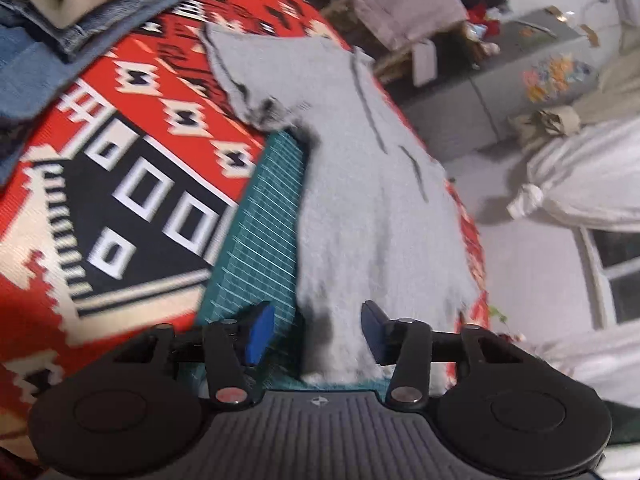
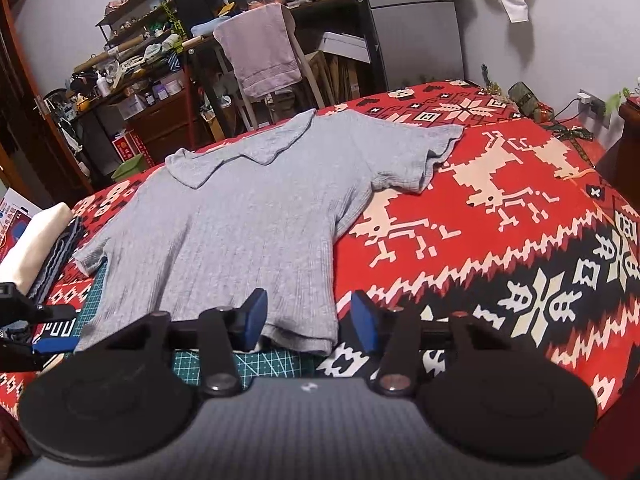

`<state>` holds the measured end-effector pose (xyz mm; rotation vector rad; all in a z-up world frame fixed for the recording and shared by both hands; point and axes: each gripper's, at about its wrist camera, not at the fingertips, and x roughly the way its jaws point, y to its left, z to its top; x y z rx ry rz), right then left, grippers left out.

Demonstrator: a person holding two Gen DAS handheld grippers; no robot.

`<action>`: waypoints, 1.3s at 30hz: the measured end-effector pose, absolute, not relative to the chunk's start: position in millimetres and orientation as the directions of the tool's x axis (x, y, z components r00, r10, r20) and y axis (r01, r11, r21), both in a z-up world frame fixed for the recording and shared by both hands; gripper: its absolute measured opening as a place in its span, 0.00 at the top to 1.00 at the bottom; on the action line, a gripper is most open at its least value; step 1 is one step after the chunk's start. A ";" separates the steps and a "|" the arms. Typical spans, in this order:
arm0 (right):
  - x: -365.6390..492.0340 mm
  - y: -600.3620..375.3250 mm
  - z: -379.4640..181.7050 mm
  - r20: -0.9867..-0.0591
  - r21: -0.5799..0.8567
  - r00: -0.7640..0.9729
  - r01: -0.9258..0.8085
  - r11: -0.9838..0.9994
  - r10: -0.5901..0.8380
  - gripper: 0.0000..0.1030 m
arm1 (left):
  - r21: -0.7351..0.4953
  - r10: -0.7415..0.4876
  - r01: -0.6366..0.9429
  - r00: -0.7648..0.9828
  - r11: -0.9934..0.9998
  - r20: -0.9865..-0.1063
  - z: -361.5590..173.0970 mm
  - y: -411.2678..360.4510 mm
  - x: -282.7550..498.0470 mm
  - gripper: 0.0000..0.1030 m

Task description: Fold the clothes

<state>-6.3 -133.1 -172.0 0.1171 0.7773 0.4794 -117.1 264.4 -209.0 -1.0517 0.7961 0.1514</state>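
Red patterned blanket [image 2: 500,216] is spread over the bed, and a grey collared shirt [image 2: 240,216] is laid flat on it, its hem over a green cutting mat [image 1: 260,232]. Both left tongs [image 1: 316,334] and right tongs [image 2: 305,319] are held spread at the hem, nothing pinched. Folded clothes [image 1: 80,4] are stacked nearby.

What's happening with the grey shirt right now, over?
Both grippers, left and right, open at the hem, holding nothing. Grey shirt spread flat on the red blanket, unfolded. Folded stack off to the left, nothing blocking.
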 end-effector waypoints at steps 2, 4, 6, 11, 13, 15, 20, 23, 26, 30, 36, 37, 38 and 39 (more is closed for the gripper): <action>-7.6 -131.6 -172.4 -0.646 0.277 0.609 -0.375 0.885 0.461 0.50 | -0.700 -0.238 -0.481 0.708 0.528 -0.665 -210.2 264.0 -112.2 0.72; -9.4 -129.2 -172.2 -0.645 0.275 0.609 -0.380 0.883 0.463 0.50 | -0.682 -0.231 -0.473 0.701 0.557 -0.675 -209.2 260.8 -106.7 0.73; -10.6 -127.4 -172.0 -0.645 0.270 0.608 -0.385 0.883 0.462 0.50 | -0.632 -0.210 -0.461 0.680 0.623 -0.703 -204.0 252.3 -100.0 0.73; -11.9 -124.5 -173.4 -0.652 0.262 0.602 -0.393 0.882 0.462 0.50 | -0.364 -0.071 -0.427 0.564 0.828 -0.823 -187.3 216.9 -89.4 0.94; -11.4 -123.4 -175.2 -0.657 0.259 0.597 -0.395 0.881 0.460 0.50 | -0.302 -0.040 -0.401 0.545 0.865 -0.837 -185.1 205.7 -91.0 0.94; -11.1 -122.4 -176.8 -0.661 0.259 0.593 -0.394 0.882 0.459 0.50 | -0.290 -0.041 -0.377 0.547 0.880 -0.836 -185.4 198.6 -94.4 0.94; -12.7 -125.5 -176.1 -0.661 0.219 0.611 -0.398 0.891 0.435 0.51 | -0.289 -0.047 -0.362 0.550 0.886 -0.834 -185.9 192.5 -98.6 0.94; -9.4 -130.5 -178.6 -0.677 0.203 0.617 -0.367 0.908 0.401 0.72 | -0.286 -0.033 -0.378 0.554 0.880 -0.832 -184.8 194.1 -99.7 0.97; -5.2 -136.9 -183.5 -0.694 0.217 0.610 -0.331 0.918 0.384 0.86 | -0.255 0.018 -0.408 0.558 0.877 -0.830 -181.1 196.9 -101.6 0.97; -2.5 -138.4 -187.3 -0.697 0.218 0.612 -0.316 0.923 0.374 0.89 | -0.214 0.086 -0.448 0.561 0.868 -0.824 -176.1 200.7 -104.0 0.98; 4.9 -129.6 -193.9 -0.704 0.243 0.595 -0.312 0.919 0.388 0.87 | -0.212 0.147 -0.515 0.570 0.831 -0.808 -169.0 222.4 -113.3 0.98; 5.5 -126.2 -194.9 -0.705 0.242 0.590 -0.321 0.916 0.393 0.85 | -0.224 0.143 -0.520 0.573 0.824 -0.807 -168.7 225.7 -114.2 0.98; 5.1 -122.2 -195.4 -0.705 0.233 0.590 -0.330 0.915 0.393 0.85 | -0.231 0.136 -0.520 0.575 0.823 -0.807 -169.0 225.9 -114.3 0.98; 3.8 -117.8 -195.5 -0.704 0.217 0.595 -0.342 0.914 0.389 0.87 | -0.238 0.130 -0.519 0.576 0.821 -0.807 -169.3 226.2 -114.3 0.98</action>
